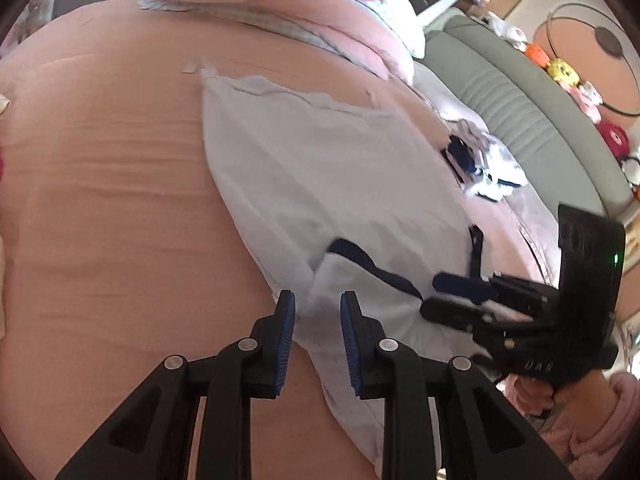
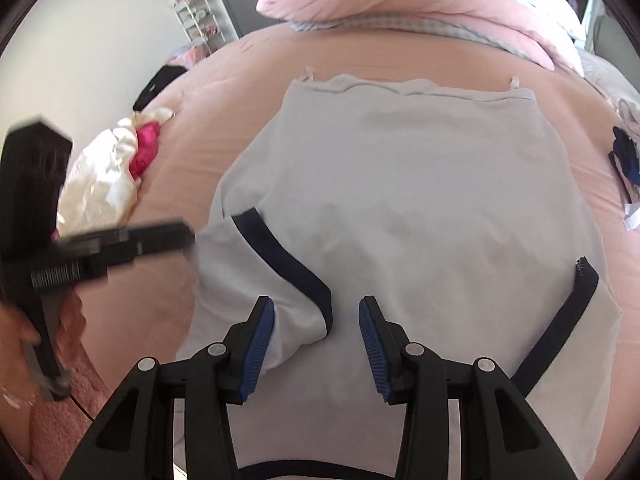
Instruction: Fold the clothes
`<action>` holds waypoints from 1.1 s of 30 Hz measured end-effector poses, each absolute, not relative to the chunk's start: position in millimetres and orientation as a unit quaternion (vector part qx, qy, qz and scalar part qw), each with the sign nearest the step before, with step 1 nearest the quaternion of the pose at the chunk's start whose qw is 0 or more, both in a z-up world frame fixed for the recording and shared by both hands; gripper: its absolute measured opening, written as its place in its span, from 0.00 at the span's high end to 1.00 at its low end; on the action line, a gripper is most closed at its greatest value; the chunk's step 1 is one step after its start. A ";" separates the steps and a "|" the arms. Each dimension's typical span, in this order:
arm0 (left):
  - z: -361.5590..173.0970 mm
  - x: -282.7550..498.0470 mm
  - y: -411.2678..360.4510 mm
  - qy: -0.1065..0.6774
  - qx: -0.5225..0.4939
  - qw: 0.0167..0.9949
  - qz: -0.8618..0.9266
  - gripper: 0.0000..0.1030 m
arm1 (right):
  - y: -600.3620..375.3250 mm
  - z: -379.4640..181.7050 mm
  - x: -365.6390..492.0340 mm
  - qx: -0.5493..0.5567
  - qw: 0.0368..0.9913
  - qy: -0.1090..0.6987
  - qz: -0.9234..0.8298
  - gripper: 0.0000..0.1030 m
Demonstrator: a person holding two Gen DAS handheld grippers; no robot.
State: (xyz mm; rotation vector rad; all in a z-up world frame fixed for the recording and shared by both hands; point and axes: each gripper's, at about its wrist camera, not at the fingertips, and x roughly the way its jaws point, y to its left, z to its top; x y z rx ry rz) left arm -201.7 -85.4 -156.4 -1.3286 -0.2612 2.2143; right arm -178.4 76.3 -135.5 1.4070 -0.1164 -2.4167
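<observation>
Both grippers, left [image 1: 318, 344] and right [image 2: 316, 344], hang released over the near edge of the white shirt [image 2: 400, 200] spread on the pink bed [image 2: 224, 92].

I hold both grippers tilted downward, left gripper [image 1: 317, 312] jaws parted narrowly, right gripper [image 2: 317, 317] wider, nothing pinched.

One pale blue shirt [image 2: 420, 200] ahead of the right tool [image 2: 317, 332], two navy-trimmed sleeves: one [image 2: 256, 280] folded in just left of that tool, one [image 2: 580, 320] to its right. Two small loops at the far hem. Two tools: right, and left tool [image 2: 188, 236] off to its left. One cream-and-pink clothes heap [image 2: 108, 168] far left, one dark garment [image 2: 160, 84] beyond it. One rolled pink duvet [image 2: 400, 4] far ahead. One bed [image 2: 200, 128]. One white rack [image 2: 200, 20].
</observation>
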 end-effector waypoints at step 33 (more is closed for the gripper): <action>-158.3 -99.4 -49.9 0.025 -0.520 0.189 0.832 0.93 | 95.3 -154.9 -172.9 0.515 0.212 -0.022 -0.830 0.56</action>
